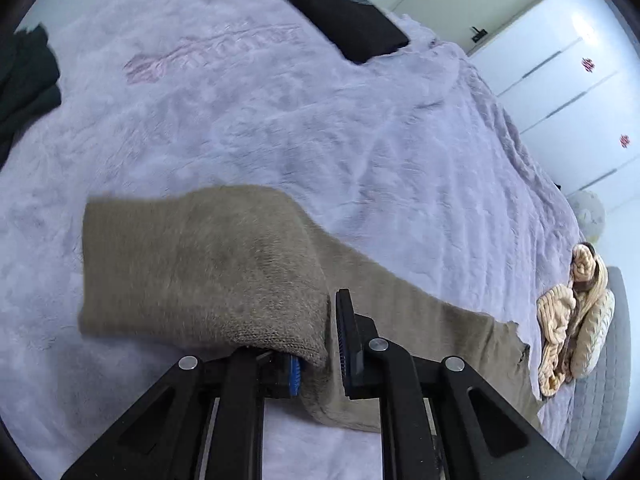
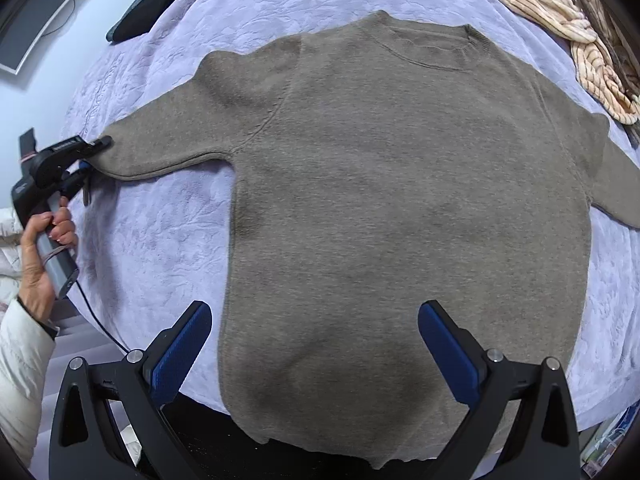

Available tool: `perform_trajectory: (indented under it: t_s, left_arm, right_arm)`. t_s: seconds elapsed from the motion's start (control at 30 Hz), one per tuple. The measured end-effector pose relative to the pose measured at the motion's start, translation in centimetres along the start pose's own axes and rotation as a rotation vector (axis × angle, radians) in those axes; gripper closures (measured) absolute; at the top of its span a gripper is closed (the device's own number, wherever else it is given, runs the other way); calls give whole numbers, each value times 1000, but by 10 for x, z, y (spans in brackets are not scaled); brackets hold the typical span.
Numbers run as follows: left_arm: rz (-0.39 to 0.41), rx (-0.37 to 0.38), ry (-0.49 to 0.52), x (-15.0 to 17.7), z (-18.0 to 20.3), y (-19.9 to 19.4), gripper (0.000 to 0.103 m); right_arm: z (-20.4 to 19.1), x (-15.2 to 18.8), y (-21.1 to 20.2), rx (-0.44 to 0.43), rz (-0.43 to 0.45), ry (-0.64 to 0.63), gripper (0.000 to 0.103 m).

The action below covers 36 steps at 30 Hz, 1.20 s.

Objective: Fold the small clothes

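A grey-brown knit sweater (image 2: 400, 200) lies flat on the lilac bedspread (image 2: 160, 248), neck away from me, sleeves spread. My left gripper (image 1: 320, 344) is shut on the cuff of the sweater's left sleeve (image 1: 208, 268); the cuff drapes over its left finger. It also shows in the right wrist view (image 2: 90, 152) at the sleeve's end, held by a hand. My right gripper (image 2: 316, 344) is open and empty, hovering above the sweater's hem.
A beige striped garment (image 2: 580, 40) is bunched at the bed's far right corner, also in the left wrist view (image 1: 572, 320). A black cushion (image 1: 348, 24) lies on the bed. Dark cloth (image 1: 24, 76) sits at the left. White wardrobes (image 1: 568, 92) stand beyond.
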<state>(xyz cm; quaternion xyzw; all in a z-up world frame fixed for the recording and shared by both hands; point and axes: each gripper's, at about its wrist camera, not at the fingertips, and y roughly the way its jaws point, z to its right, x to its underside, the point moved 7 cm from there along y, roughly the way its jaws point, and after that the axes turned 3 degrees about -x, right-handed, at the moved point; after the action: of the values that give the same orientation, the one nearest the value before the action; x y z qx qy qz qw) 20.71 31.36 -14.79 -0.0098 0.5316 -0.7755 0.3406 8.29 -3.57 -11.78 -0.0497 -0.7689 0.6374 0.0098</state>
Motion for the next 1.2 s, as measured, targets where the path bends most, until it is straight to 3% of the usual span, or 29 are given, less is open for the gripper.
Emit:
perform_trajectory:
  t_s: [0.23,0.33,0.43,0.57,0.67,0.77,0.93,1.0,1.03,1.07,1.13,1.2]
  left_arm:
    - [49,106,262,28,164,-34,88]
    - [9,170,404,73,250,-26,88]
    - [-36,181,562,130,322,-2,87]
    - [-132,148,704,214,373,46,87]
    - [-224,65,757,264,380,84,87]
    - [-306,19,778,293,370,100,87]
    - [-277,29,782,286,347,57,87]
    - [-237,7,744,264,321,37,68]
    - [-191,-26,709,249,306,24,40]
    - [-145,-49,678,236,293,16,29]
    - [-94,-94,627,214,263,3,29]
    - [-108,-161,585,202,231,5,29]
  right_arm:
    - [66,-10,-17,-40,27,51,0]
    - [105,-10,-27,-38,46,88,0]
    - [148,-7,-29,-48,45,164,0]
    - [208,5,-28,-18,38,248,0]
    - [238,14,-23,-3,22,288,0]
    - [260,21,-15,11,-1,310,0]
    - [264,5,-17,27,16,268,0]
    - [253,-14,-19,41,35,207,0]
    - [242,-29,-20,55,51,153,0]
    - [230,-43,-19,65,68,101,0]
    - [194,-78,-17,81,115,-41,0]
    - [157,-105,-11,98,160,-171,0]
